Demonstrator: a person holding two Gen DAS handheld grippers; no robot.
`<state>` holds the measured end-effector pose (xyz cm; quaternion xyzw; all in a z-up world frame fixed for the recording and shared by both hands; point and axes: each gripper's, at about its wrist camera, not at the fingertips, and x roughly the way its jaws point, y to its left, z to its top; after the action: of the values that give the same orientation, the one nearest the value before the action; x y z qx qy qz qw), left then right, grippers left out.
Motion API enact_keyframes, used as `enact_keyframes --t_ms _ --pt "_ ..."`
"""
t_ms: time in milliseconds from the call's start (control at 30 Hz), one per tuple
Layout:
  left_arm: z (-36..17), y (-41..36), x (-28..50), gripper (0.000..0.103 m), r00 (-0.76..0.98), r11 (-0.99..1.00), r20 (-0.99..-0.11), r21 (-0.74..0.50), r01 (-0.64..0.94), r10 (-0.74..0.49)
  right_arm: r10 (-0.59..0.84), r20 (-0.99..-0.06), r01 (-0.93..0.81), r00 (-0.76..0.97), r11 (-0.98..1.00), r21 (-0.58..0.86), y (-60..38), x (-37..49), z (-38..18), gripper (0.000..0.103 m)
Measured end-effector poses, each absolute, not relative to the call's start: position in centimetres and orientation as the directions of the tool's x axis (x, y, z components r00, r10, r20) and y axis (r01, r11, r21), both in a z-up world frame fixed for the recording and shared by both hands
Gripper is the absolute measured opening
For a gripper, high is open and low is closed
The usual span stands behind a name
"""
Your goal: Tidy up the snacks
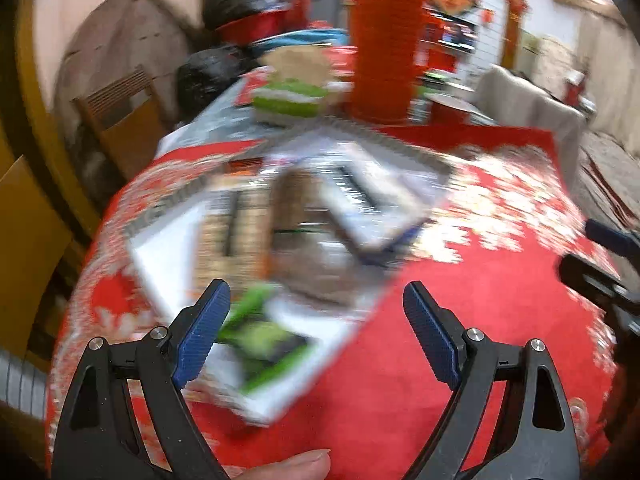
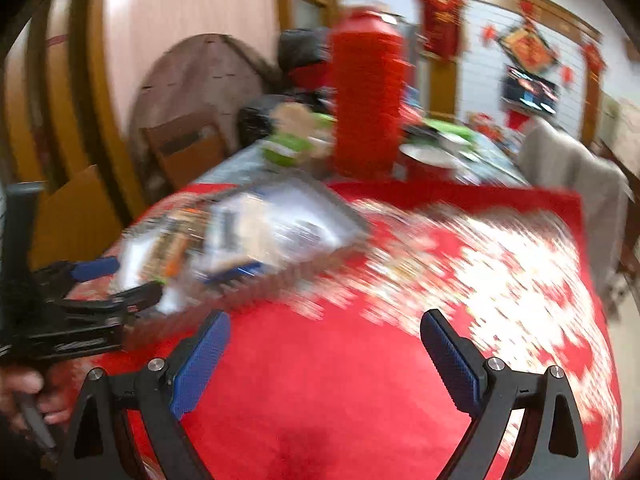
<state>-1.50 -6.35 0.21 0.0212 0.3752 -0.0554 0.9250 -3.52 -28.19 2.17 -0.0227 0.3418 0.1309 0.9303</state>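
A shallow white tray [image 1: 160, 252] with a patterned rim lies on the red tablecloth [image 1: 460, 360] and holds several blurred snack packets. Among them are a green packet [image 1: 260, 336] at the near corner and a silvery blue-edged one [image 1: 368, 200]. My left gripper [image 1: 320, 320] hangs open over that near corner, its left pad [image 1: 204, 332] beside the green packet and nothing pressed between the pads. In the right wrist view the tray [image 2: 320, 204] is to the upper left. My right gripper [image 2: 328, 356] stands open over bare cloth to its right, and the left gripper [image 2: 96, 280] shows at the left edge.
A tall red cylinder [image 1: 384, 40] stands behind the tray beside a green and white pack [image 1: 292, 96] and other clutter. Wooden chairs [image 1: 124, 120] and black bags [image 1: 208, 72] stand off the table's left side. A thumb [image 1: 296, 464] shows at the bottom.
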Motion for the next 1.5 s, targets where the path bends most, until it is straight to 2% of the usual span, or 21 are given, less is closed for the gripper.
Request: enact_keyframes --t_ms 133,300,533,700,867,967,1167,1400,1500 --pt "-0.8 -12.9 -2.1 0.088 0.693 0.982 -0.708 -0.003 0.188 -0.135 0.120 -0.659 -0.125 0.743 0.991 0.039 -33.7 -5.1 0.6 0.095" --pt "-3.3 -19.7 -1.4 0.088 0.623 0.971 -0.764 -0.018 0.238 -0.167 0.026 -0.678 -0.050 0.734 0.999 -0.016 -37.7 -6.8 -1.0 0.095" --pt "-5.5 -23.7 -1.0 0.089 0.578 0.973 -0.804 -0.001 0.231 -0.139 -0.039 -0.708 0.003 0.706 0.999 -0.052 -40.6 -6.7 -2.9 0.095" --pt "-5.7 -25.0 -1.5 0.089 0.605 0.976 -0.790 0.041 0.213 -0.099 -0.062 -0.740 0.057 0.669 0.998 -0.032 -42.8 -6.1 -3.8 0.095" --pt "-6.1 -25.4 -1.9 0.090 0.594 0.982 -0.797 0.006 0.190 -0.110 -0.104 -0.757 0.104 0.645 0.993 -0.048 -43.8 -5.6 -4.1 0.095" --pt "-6.4 -25.0 -1.5 0.103 0.579 0.987 -0.810 -0.004 0.162 -0.098 -0.100 -0.783 0.142 0.613 0.990 -0.015 -44.5 -5.2 -4.7 0.095" --pt "-6.4 -24.7 -1.6 0.103 0.575 0.987 -0.812 -0.009 0.163 -0.102 -0.080 -0.798 0.143 0.597 0.990 0.007 -44.6 -5.0 -5.0 0.095" --pt "-6.4 -24.7 -1.6 0.103 0.575 0.987 -0.812 -0.009 0.162 -0.101 0.023 -0.763 0.176 0.646 0.968 0.178 -47.0 -6.0 -4.7 0.096" --pt "-6.3 -24.8 -1.6 0.103 0.574 0.987 -0.812 -0.009 0.162 -0.101 0.014 -0.768 0.177 0.641 0.970 0.165 -46.8 -5.9 -4.6 0.096"
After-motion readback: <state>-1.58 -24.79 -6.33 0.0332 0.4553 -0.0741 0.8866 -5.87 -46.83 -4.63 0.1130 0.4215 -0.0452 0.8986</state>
